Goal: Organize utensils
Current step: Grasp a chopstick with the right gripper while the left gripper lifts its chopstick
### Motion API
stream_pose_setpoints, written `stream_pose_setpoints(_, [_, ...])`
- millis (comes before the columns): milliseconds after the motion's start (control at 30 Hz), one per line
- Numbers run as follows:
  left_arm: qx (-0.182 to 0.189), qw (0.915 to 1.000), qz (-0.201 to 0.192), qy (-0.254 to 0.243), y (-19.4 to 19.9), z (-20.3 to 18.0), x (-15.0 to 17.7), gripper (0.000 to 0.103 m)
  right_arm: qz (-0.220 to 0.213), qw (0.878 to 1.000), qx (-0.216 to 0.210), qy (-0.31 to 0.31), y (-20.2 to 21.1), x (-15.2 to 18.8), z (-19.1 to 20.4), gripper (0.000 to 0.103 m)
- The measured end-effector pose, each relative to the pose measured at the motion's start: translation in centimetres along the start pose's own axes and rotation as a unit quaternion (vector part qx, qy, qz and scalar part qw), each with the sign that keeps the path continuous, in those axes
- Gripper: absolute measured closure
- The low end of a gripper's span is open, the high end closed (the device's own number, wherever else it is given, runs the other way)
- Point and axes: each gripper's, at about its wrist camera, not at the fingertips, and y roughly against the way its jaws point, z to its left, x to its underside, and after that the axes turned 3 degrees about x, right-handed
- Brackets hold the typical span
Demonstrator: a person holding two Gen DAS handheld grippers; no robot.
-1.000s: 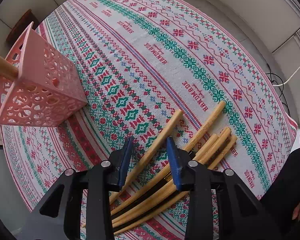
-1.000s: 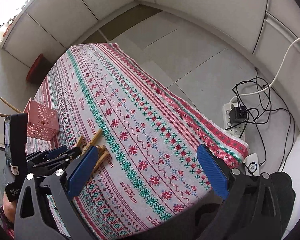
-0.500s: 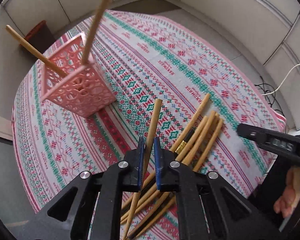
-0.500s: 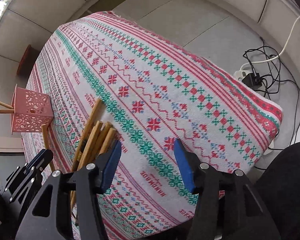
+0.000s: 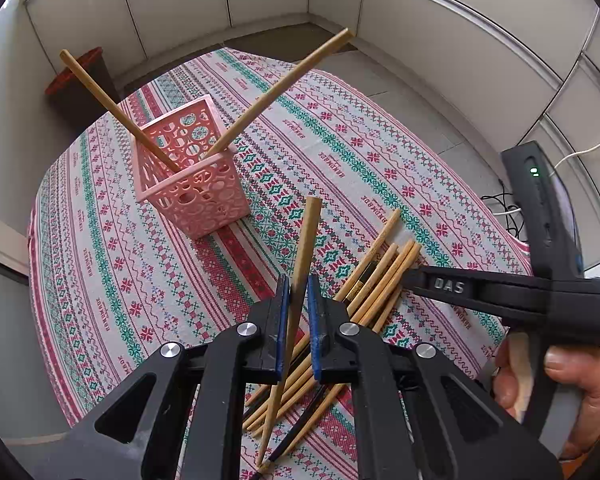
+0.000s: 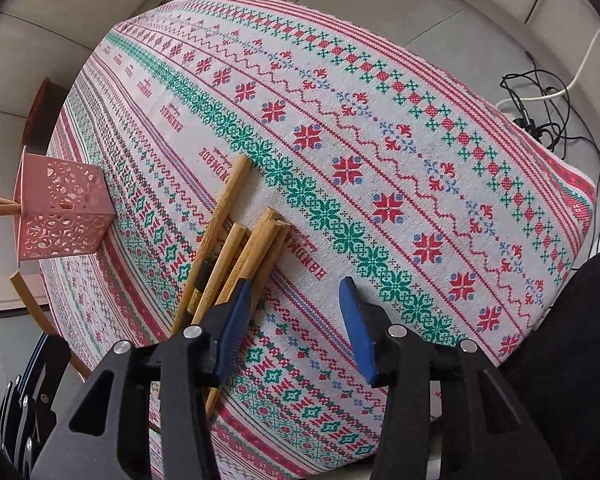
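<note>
My left gripper (image 5: pixel 298 294) is shut on one wooden chopstick (image 5: pixel 307 244), held tilted above the patterned tablecloth (image 5: pixel 340 152). Beyond it stands a pink perforated basket (image 5: pixel 196 196) with two chopsticks (image 5: pixel 112 108) leaning out of it. Several more chopsticks (image 5: pixel 384 276) lie in a pile on the cloth. My right gripper (image 6: pixel 296 308) hovers just right of that pile (image 6: pixel 228 236), its jaws closing with only cloth between them. Its left pad (image 6: pixel 232 320) overlaps the pile's right edge. The basket (image 6: pixel 64 216) sits at the far left of the right wrist view.
A person's hand (image 5: pixel 560 380) holds the right gripper's handle at the right. Cables and a power strip (image 6: pixel 536 120) lie on the floor past the table's far edge. A dark red-topped bin (image 5: pixel 76 80) stands behind the table.
My left gripper shut on one chopstick and lifted it off the pile, tilting up toward the basket. My right gripper narrowed its jaws and came down beside the pile.
</note>
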Motion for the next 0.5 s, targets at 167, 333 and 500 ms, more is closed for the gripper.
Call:
stream_pose_setpoints(167, [0.005,0.9999,-0.011,0.003,0.8,0.3,-0.1,0.094,-0.015,0.999,0.039,0.015,-0.4,-0.3,1.9,0.057])
stream_pose_setpoints(333, [0.005,0.9997,-0.022,0.004,1.6,0.3,-0.1,0.095,-0.027,0.999,0.018,0.02,-0.4,-0.7,2.4,0.084])
stream_pose_setpoints(500, [0.004,0.9988,-0.045,0.016,2.9,0.8,0.3,0.096,-0.035,0.998,-0.046,0.018,0.1,-1.2,0.5,0.094])
